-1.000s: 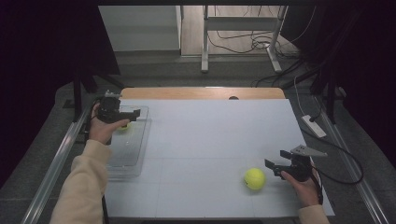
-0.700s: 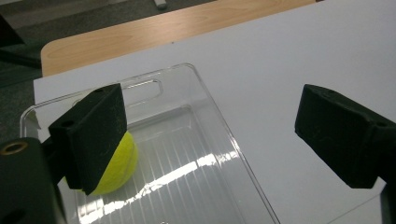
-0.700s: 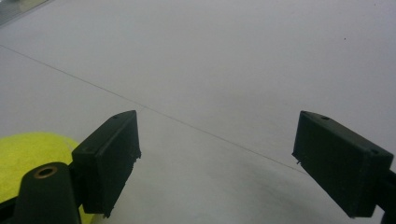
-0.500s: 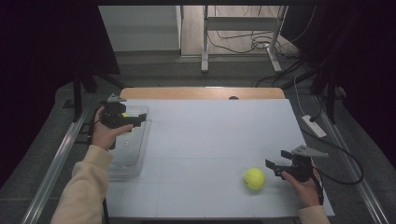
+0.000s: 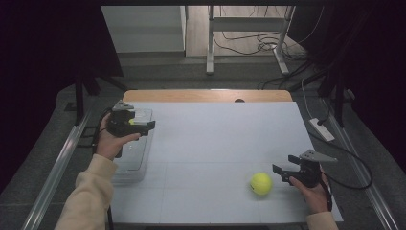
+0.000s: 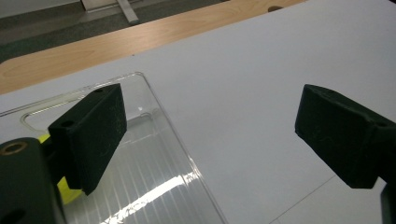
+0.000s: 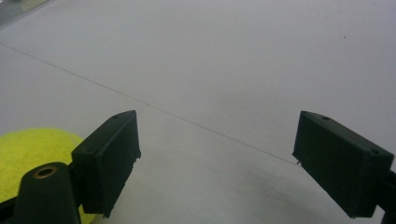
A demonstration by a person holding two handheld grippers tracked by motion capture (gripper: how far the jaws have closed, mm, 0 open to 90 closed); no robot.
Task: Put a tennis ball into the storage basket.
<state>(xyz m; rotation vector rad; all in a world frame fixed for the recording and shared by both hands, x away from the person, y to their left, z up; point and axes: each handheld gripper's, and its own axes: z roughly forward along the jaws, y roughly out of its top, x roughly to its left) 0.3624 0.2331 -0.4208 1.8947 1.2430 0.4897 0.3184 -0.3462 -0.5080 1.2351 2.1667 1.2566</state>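
We note one white table (image 5: 215,143) with one clear tray (image 5: 139,158) at its left edge, where a yellow ball (image 6: 67,193) already lies under our left gripper (image 5: 143,125), its jaws spread wide and empty above the tray. By our reading the step in hand is the second pickup: a loose tennis ball (image 5: 261,183) sits near the front right, just beside our right gripper (image 5: 279,171), whose jaws also stand apart with nothing between them, so the next move calls for sliding them around that ball and closing. Count: two balls, two grippers, one tray.
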